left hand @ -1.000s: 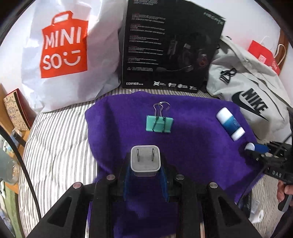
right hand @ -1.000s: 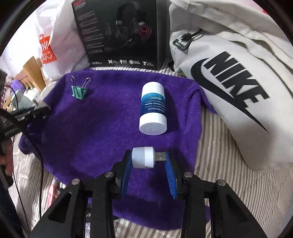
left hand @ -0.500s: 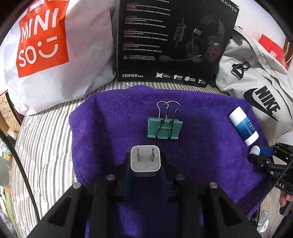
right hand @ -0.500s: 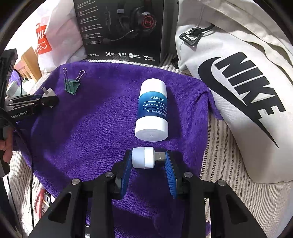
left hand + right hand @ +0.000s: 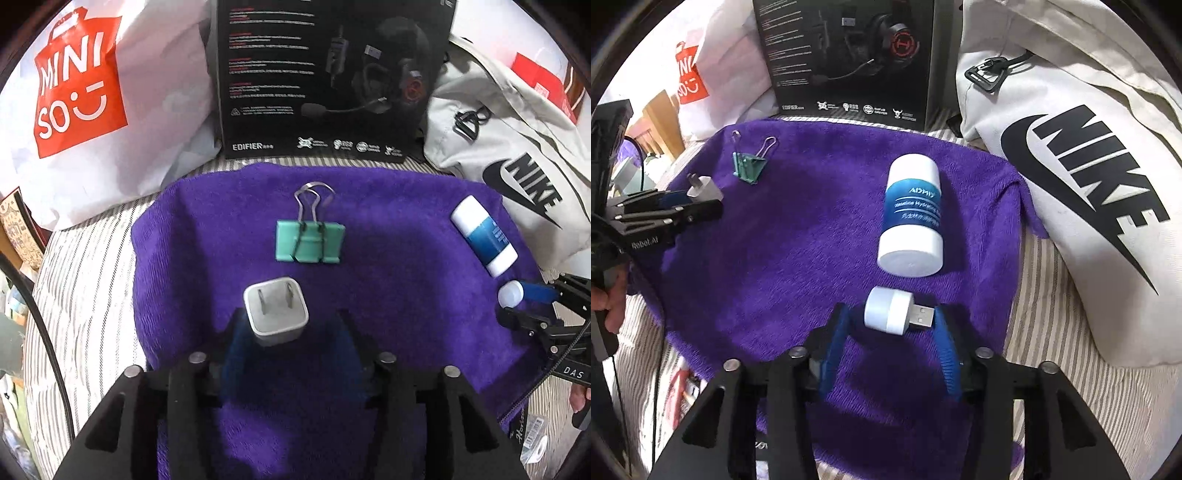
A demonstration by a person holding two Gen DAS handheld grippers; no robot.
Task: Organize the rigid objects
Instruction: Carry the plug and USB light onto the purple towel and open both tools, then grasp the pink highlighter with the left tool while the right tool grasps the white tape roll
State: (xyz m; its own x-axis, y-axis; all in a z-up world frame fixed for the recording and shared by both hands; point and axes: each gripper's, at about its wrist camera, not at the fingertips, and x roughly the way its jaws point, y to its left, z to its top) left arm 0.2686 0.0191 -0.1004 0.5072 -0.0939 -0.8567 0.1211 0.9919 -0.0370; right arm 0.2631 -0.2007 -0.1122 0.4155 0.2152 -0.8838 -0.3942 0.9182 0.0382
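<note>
both our grippers have let go since before: the left gripper (image 5: 286,334) gapes around the charger plug (image 5: 276,316), the right gripper (image 5: 892,334) around the usb light (image 5: 897,311); the bottle (image 5: 911,218) reads "admd".

i'm over a striped bedsheet (image 5: 88,280) with a purple towel (image 5: 406,295) spread on it. behind stand a white shopping bag (image 5: 155,122), a black headset box (image 5: 325,77) and a grey nike bag (image 5: 1071,155).
</note>
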